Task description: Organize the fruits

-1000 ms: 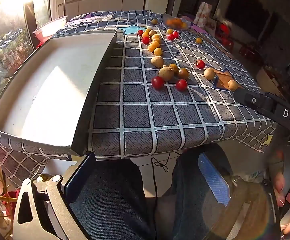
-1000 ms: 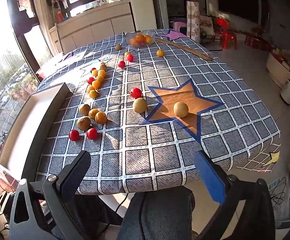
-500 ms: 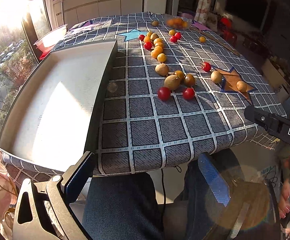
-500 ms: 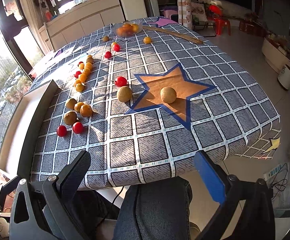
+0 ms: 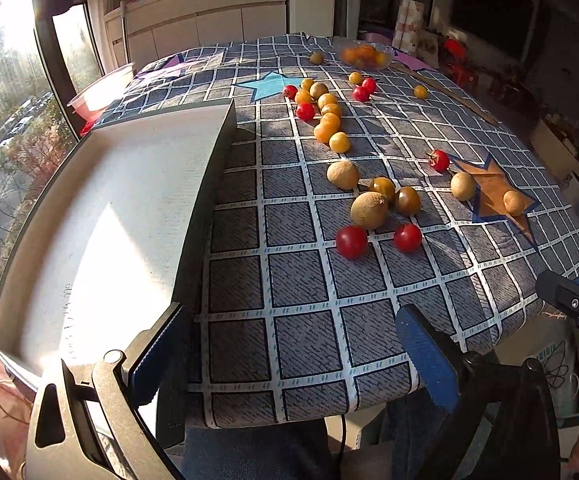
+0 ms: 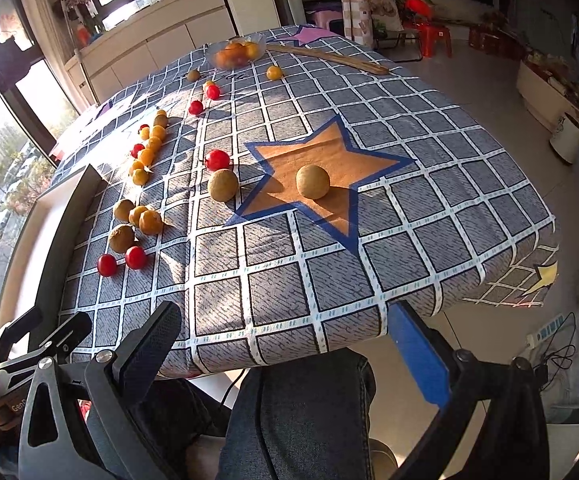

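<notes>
On the checked cloth (image 5: 309,288), fruits (image 5: 363,200) trail away lengthwise; both grippers' fingers gape empty.

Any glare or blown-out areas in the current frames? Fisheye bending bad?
Left wrist view: low sun from the window blows out a patch on the white tray floor, its far part in shade; the checked tablecloth grid bows heavily. Right wrist view: no bad glare on the cloth; fruits throw long shadows, as behind the brown fruit on the orange star; room edges curve.
</notes>
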